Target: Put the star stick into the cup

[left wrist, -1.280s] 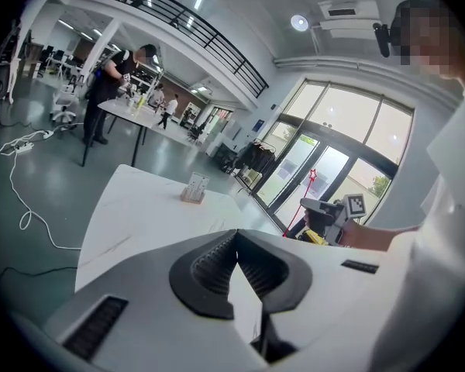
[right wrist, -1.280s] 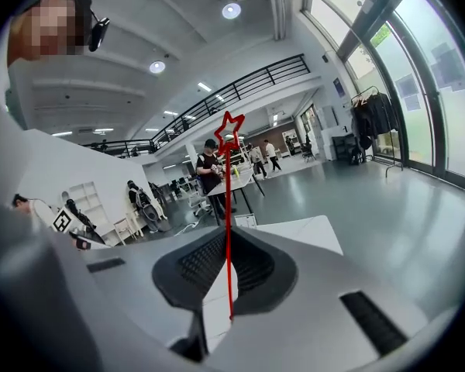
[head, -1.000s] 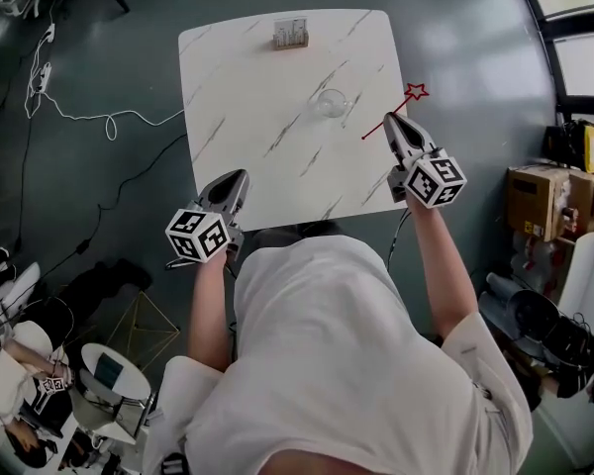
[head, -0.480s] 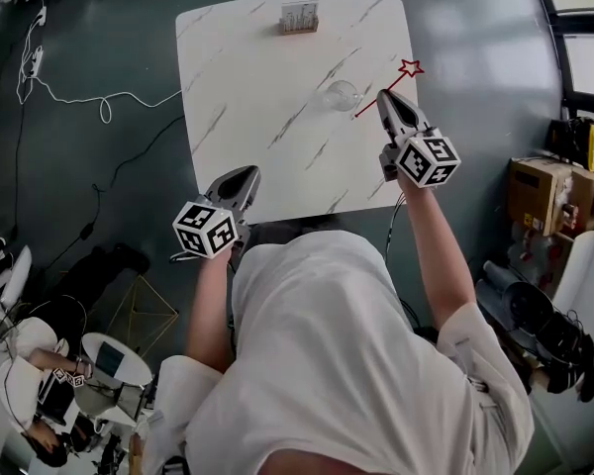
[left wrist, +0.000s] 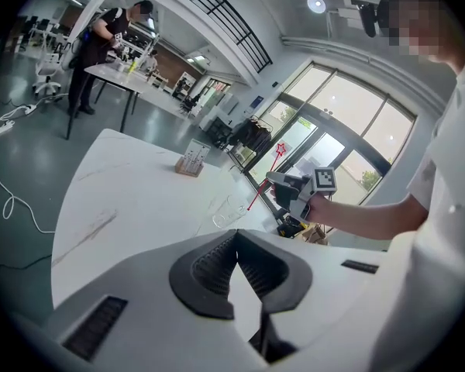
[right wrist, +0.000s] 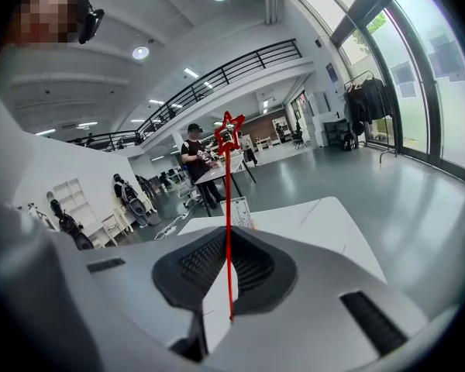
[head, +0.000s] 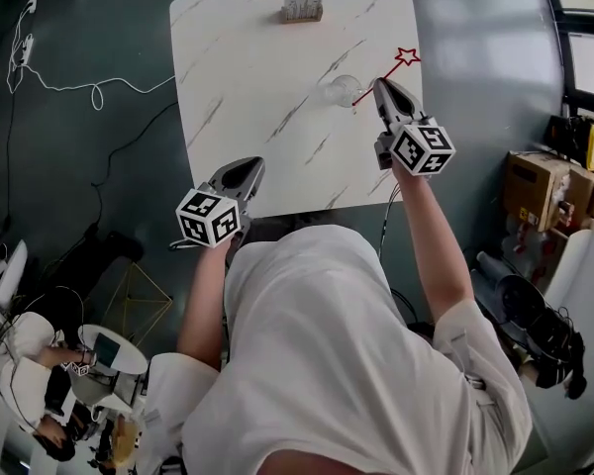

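The star stick (head: 388,70) is a thin red rod with a red outline star at its far end. My right gripper (head: 380,87) is shut on it above the table's right side. The rod's lower end hangs close beside the clear cup (head: 341,89) on the white marble table (head: 247,77). In the right gripper view the star stick (right wrist: 228,200) rises straight up from between the jaws of my right gripper (right wrist: 226,237). My left gripper (head: 246,169) is shut and holds nothing, over the table's near edge. Its own view shows my left gripper (left wrist: 236,239), the cup (left wrist: 228,211), the star stick (left wrist: 265,178) and the right gripper (left wrist: 273,179).
A small rack (head: 303,7) stands at the table's far edge and shows as the rack (left wrist: 190,161) in the left gripper view. A white cable (head: 69,85) lies on the floor to the left. Cardboard boxes (head: 535,191) sit to the right. People work at tables in the background.
My right gripper has carried the star stick left and away from me, so its lower end has come nearer to the cup. The left gripper has barely moved.
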A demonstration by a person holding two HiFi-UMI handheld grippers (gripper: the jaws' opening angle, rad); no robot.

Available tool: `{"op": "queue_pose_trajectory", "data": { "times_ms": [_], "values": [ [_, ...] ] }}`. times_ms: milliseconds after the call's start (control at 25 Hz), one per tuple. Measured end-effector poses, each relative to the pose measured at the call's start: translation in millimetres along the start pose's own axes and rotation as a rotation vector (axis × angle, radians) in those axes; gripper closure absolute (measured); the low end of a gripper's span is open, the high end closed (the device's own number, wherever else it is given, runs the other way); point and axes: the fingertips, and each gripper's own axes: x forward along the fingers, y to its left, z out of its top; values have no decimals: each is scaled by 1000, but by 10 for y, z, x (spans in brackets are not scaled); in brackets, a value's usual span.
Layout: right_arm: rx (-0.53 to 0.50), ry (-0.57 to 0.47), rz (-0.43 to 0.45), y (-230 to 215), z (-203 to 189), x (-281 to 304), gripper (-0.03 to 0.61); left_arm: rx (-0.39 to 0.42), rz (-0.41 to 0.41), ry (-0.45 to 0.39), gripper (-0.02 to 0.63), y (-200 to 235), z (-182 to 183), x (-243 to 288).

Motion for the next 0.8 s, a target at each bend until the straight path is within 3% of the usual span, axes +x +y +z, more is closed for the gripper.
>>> {"op": "queue_pose_trajectory", "data": {
  "times_ms": [800],
  "values": [
    [-35,143,-26,-138,-511,580,546,-24,-20,54,600,269,-77,184]
  ]
}}
